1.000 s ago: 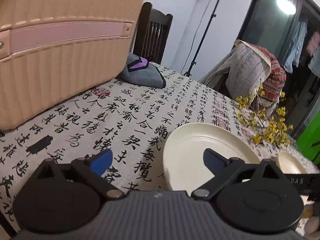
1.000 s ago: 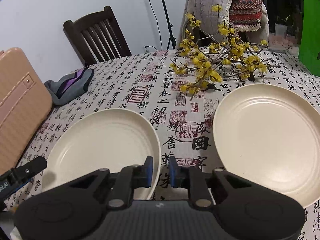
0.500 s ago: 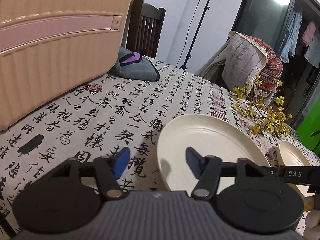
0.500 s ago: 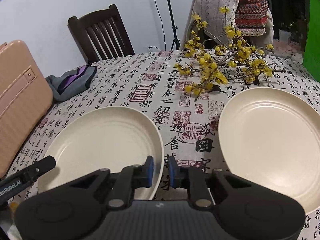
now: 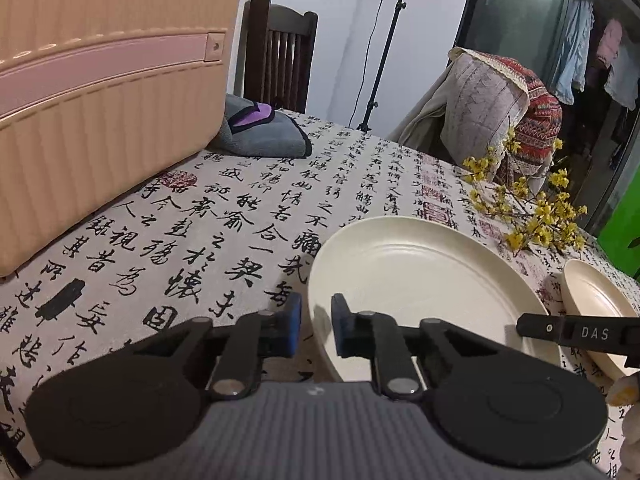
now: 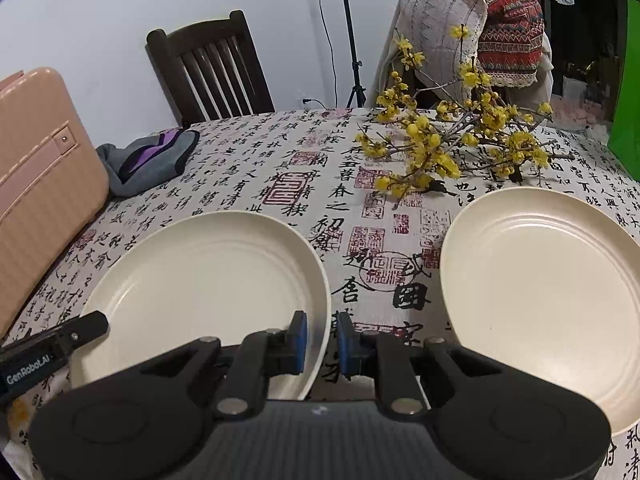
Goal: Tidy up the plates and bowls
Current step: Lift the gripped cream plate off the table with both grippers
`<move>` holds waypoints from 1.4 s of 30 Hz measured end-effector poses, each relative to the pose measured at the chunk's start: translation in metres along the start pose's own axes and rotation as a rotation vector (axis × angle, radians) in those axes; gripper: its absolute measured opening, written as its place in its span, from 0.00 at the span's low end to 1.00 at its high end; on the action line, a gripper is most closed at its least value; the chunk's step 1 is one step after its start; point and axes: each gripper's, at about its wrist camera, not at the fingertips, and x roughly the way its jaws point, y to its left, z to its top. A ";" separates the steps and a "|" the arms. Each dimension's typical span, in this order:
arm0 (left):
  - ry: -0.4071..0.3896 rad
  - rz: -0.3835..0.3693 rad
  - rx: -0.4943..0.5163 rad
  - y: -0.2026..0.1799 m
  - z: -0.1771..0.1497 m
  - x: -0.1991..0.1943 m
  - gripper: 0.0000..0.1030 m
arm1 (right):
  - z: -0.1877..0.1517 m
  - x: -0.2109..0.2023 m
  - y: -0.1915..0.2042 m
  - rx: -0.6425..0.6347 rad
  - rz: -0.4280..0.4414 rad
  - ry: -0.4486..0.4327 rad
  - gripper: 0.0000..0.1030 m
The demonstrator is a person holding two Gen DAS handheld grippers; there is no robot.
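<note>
Grippers (image 5: 312, 326) (image 6: 322, 342) clamp plate (image 6: 200, 280) rim

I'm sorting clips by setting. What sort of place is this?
Most likely a home dining area: a table under a calligraphy-print tablecloth, a wooden dining chair against the wall, and laundry hanging behind a glass door.

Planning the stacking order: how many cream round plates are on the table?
2. One cream round plate lies on the left, its near rim between both grippers' blue pads; the other cream plate lies to its right, below the yellow flower branch. None visibly hidden.
</note>
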 end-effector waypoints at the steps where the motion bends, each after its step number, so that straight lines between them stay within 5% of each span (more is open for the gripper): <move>1: 0.003 -0.003 -0.003 0.001 0.000 0.000 0.12 | 0.000 0.000 0.000 0.000 0.001 -0.002 0.14; 42: 0.008 0.003 0.029 -0.002 0.000 0.004 0.10 | -0.003 0.000 0.007 -0.040 -0.013 -0.024 0.14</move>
